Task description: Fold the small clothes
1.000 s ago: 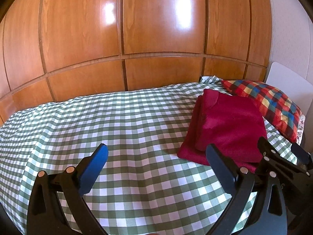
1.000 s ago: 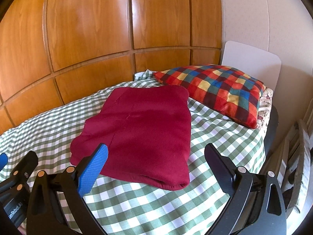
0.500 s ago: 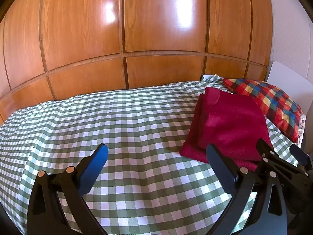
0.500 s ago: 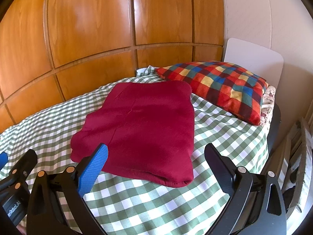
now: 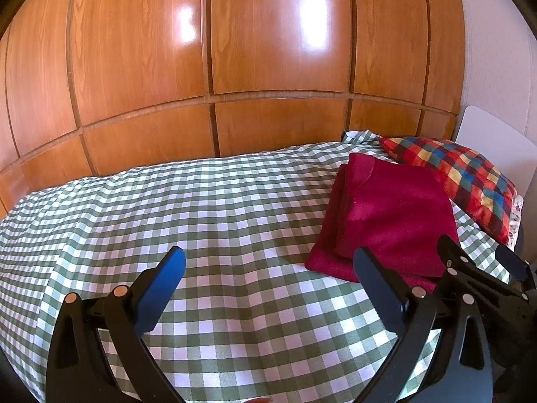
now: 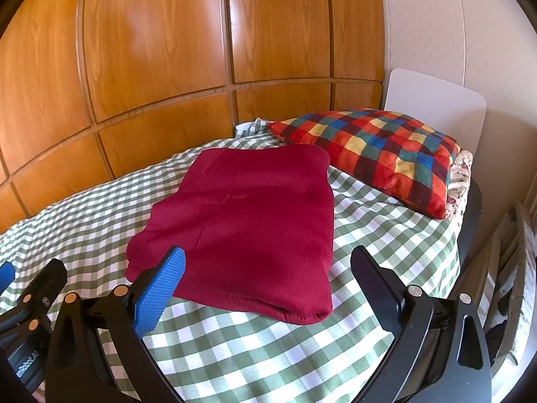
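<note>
Fingers spread wide on both grippers, left (image 5: 268, 275) and right (image 6: 266, 273), nothing pinched. Red garment (image 6: 248, 221) lies folded flat on the checked sheet (image 6: 255, 349), just ahead of the right fingers, right of the left ones. Fold looks finished; next likely a final tidy or withdrawal.
</note>
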A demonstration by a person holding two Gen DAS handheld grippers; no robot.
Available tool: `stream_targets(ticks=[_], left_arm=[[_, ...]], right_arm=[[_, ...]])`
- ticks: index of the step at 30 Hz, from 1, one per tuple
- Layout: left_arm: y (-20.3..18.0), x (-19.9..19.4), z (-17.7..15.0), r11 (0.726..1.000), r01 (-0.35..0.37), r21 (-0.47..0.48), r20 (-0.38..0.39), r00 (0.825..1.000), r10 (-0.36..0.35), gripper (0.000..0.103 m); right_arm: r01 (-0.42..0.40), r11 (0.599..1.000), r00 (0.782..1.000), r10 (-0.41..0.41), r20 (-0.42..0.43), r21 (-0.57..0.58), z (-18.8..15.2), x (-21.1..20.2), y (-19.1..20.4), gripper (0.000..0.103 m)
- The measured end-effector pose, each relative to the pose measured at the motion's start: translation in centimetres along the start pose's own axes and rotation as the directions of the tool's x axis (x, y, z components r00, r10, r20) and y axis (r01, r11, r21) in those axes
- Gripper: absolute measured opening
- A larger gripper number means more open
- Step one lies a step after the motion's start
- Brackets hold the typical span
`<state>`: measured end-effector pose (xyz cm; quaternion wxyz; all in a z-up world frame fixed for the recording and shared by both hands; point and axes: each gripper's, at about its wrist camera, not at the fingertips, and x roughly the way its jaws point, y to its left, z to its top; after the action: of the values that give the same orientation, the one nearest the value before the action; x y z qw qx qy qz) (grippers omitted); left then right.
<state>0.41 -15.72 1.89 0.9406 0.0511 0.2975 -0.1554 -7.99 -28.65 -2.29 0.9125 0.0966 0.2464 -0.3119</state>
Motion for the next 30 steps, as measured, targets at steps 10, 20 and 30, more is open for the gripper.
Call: stream_targets(ticks=[10, 20, 30], left_arm=[[-0.1, -1.2, 0.7, 1.0, 0.016, -0.002, 0.025, 1.0, -0.016, 0.1], [-0.4, -1.0, 0.9, 0.999, 0.035, 0.002, 0.02, 0.999, -0.035, 0.1], [0.1, 0.7, 0.4, 0.999, 0.036, -0.019, -0.02, 0.999, -0.036, 0.099]], right_arm=[[-0.006, 1.0, 1.0, 0.006, 0.005, 0.008, 0.1, -0.2, 0.1, 0.099], [-0.001, 1.0, 1.0, 0.001, -0.005, 0.007, 0.0, 0.1, 0.0, 0.099], [0.022, 1.0, 1.0, -0.022, -0.021, 0.004, 0.1, 1.1, -0.6, 0.099]])
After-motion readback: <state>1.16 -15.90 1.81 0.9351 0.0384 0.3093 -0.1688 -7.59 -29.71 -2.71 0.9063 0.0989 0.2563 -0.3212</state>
